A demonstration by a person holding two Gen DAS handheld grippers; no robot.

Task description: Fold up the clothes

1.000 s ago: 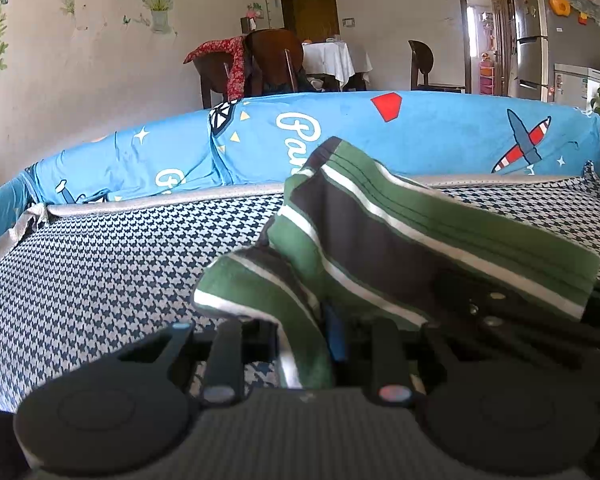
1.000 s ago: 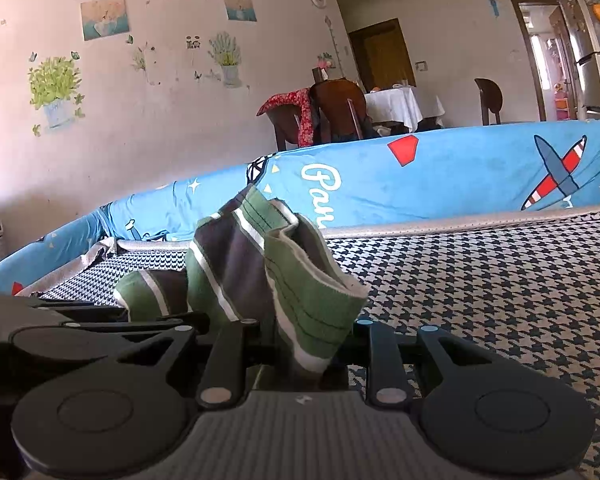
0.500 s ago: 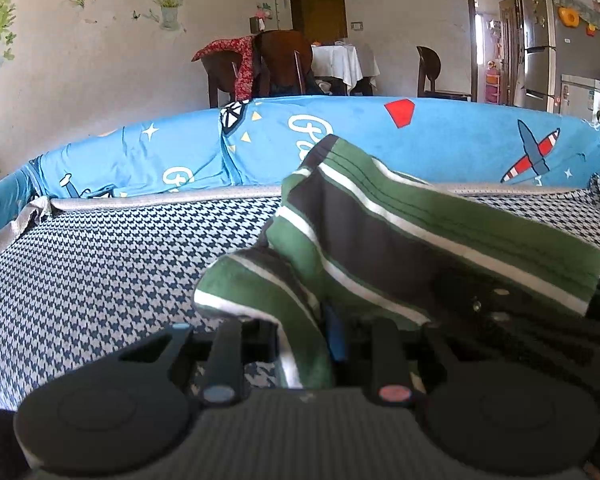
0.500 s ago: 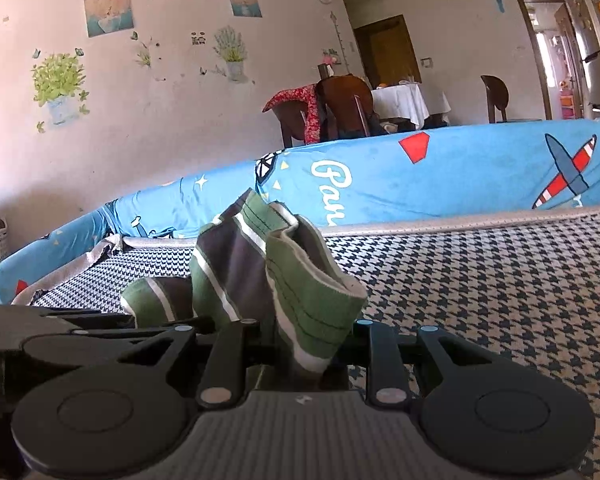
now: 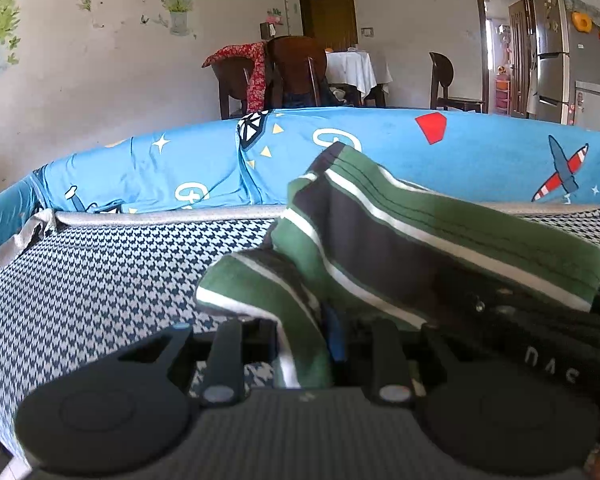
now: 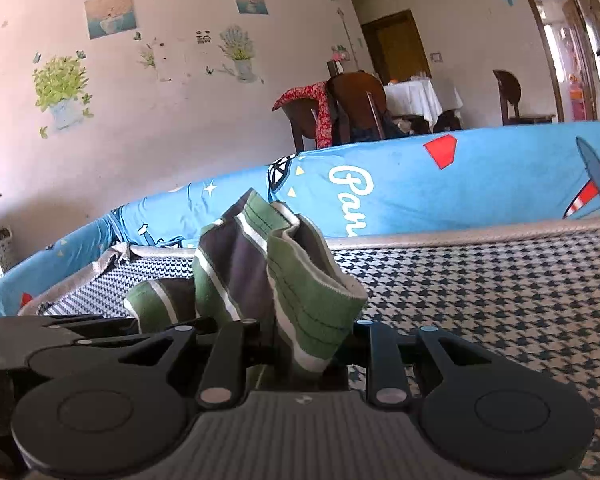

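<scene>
You had the striped garment (image 5: 400, 240) pinched in both tools, left tool (image 5: 304, 344) and right tool (image 6: 304, 344) each nearly closed on an edge, cloth lifted above the houndstooth bed (image 6: 480, 300). Mid-fold, apparently: next, lay that edge flat, aligned.

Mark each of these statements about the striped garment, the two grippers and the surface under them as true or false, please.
1. Both grippers hold the same green striped garment. True.
2. The left gripper is open and empty. False: it is shut on the cloth.
3. The surface below has a houndstooth cover. True.
4. The garment lies flat and fully folded. False: it is bunched and lifted between the left gripper and the right gripper.
5. A blue printed cover runs behind the surface. True.
</scene>
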